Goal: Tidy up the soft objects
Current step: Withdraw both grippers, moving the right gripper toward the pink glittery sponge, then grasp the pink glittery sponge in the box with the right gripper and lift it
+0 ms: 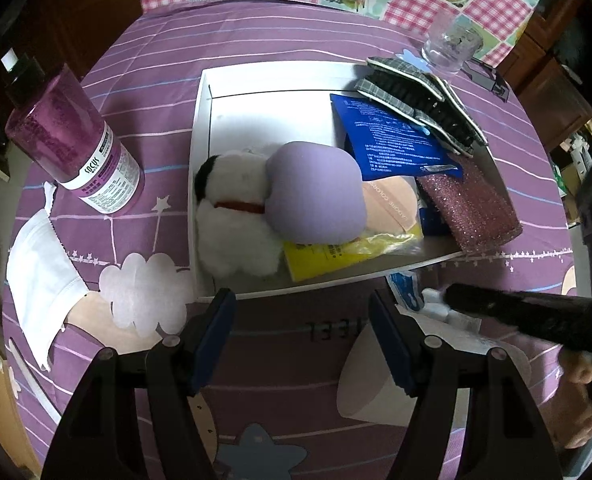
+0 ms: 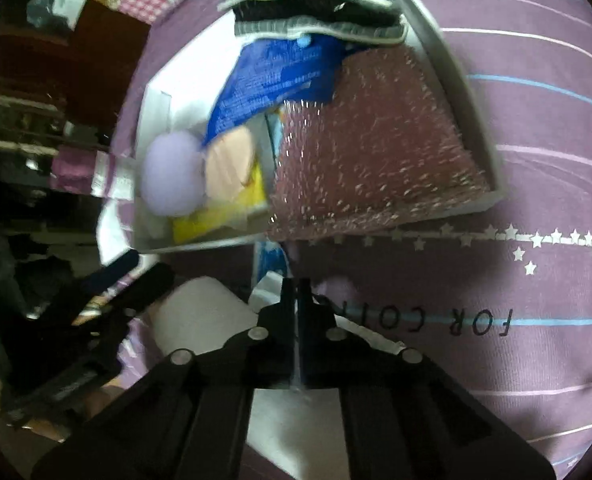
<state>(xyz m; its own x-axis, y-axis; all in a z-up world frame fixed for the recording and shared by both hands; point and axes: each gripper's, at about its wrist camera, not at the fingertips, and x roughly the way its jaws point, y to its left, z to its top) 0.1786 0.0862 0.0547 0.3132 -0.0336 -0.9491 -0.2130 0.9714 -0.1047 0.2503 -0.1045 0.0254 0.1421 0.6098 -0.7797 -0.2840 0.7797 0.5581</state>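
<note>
On the purple striped tablecloth point(image 1: 303, 32), going left to right in the left wrist view, a white cloth point(image 1: 42, 280) lies at about nine o'clock, and just above it a purple bottle point(image 1: 76, 148) with a white label lies tilted near ten o'clock. The white box point(image 1: 204, 140) fills the centre, and inside it a white plush toy point(image 1: 232, 216) with a red collar sits against the left wall, touching a lilac cushion point(image 1: 315, 192) that rests partly on a peach pad point(image 1: 391, 204) and a yellow packet point(image 1: 327, 256). A blue packet point(image 1: 391, 136) lies toward one o'clock, with grey plaid slippers point(image 1: 419, 96) at the box's far right corner and a pink glittery sponge point(image 1: 471, 204) at the near right corner, its end over the rim. A clear glass point(image 1: 451, 44) stands beyond the box at about one o'clock. The left gripper point(image 1: 301, 316) hovers at six o'clock above the cloth just before the box, its jaws released and nothing between them. At four o'clock the right gripper point(image 1: 451, 296) reaches in, its tip on a white and blue wrapper point(image 1: 411, 300) lying outside the box beside its near wall. In the blurred right wrist view the right gripper point(image 2: 296, 286) has its jaws clenched together at the edge of that wrapper point(image 2: 272, 264); whether the material is actually pinched I cannot tell.
</note>
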